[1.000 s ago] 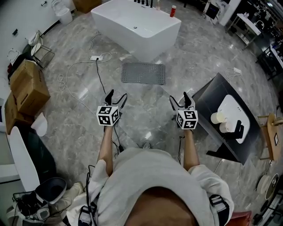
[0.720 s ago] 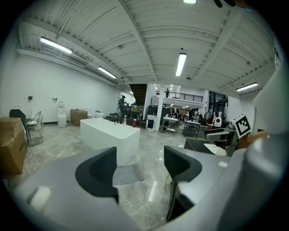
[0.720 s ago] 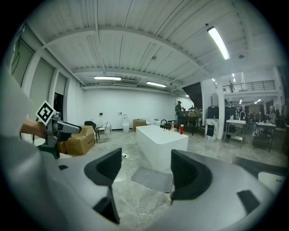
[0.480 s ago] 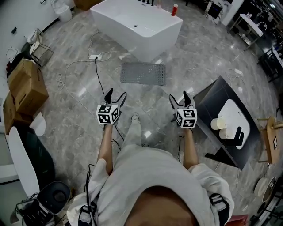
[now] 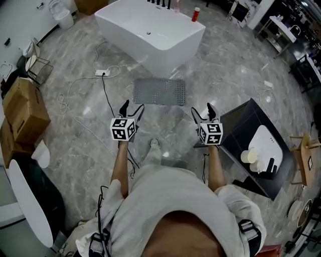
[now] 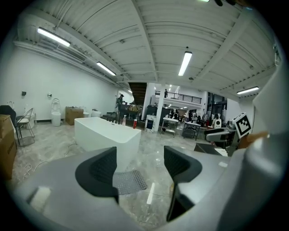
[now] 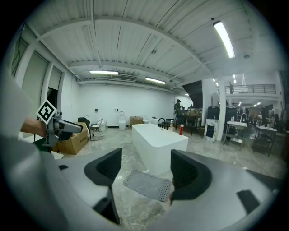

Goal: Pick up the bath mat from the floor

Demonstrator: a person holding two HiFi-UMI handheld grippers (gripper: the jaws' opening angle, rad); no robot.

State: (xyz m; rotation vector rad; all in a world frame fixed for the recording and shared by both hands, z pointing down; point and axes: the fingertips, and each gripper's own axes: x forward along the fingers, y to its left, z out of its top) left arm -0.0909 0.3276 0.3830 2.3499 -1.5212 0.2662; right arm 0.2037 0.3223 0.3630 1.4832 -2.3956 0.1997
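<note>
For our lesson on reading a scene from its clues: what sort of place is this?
Probably a large open hall or workshop with a mock bathroom corner, not a home: a freestanding bathtub and bath mat sit on open floor, with cardboard boxes and loose cables nearby.

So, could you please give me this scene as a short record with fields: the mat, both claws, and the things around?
bath mat: grey, perforated, flat on the floor, in front of the white bathtub
left claw: open, empty, in the air, short of the mat
right claw: open, empty, in the air, short of the mat
contact with mat: none
nearby: red bottle on the bathtub rim; cardboard boxes at left; black table at right
task state: mat not yet picked up
</note>
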